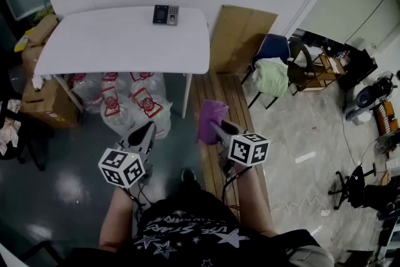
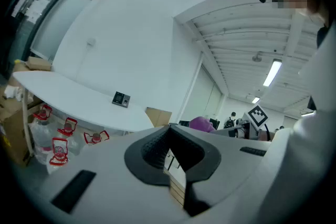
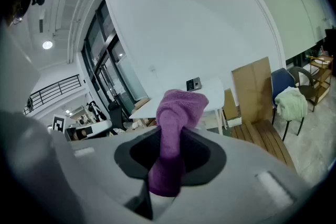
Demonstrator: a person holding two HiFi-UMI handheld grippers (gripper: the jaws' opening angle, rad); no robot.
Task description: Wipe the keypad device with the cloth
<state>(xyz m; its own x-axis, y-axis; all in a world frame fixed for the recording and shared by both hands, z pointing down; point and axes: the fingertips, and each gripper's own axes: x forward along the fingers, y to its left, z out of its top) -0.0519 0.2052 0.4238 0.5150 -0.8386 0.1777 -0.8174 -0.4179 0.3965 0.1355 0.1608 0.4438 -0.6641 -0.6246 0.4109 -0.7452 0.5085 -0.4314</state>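
Observation:
The dark keypad device [image 1: 165, 14] lies near the far edge of the white table [image 1: 112, 47], and it shows small in the left gripper view [image 2: 121, 99] and the right gripper view [image 3: 193, 84]. My right gripper [image 1: 214, 125] is shut on a purple cloth [image 1: 211, 119], which sticks up between its jaws [image 3: 178, 118]. My left gripper [image 1: 150, 127] is shut with nothing in it [image 2: 169, 127]. Both grippers are held low in front of me, well short of the table.
Clear bags with red print [image 1: 128, 103] and cardboard boxes [image 1: 40, 100] sit under and left of the table. A cardboard sheet [image 1: 240, 34] leans on the wall; a wooden pallet [image 1: 219, 103] lies on the floor. A blue chair with a pale green cloth [image 1: 272, 72] stands at right.

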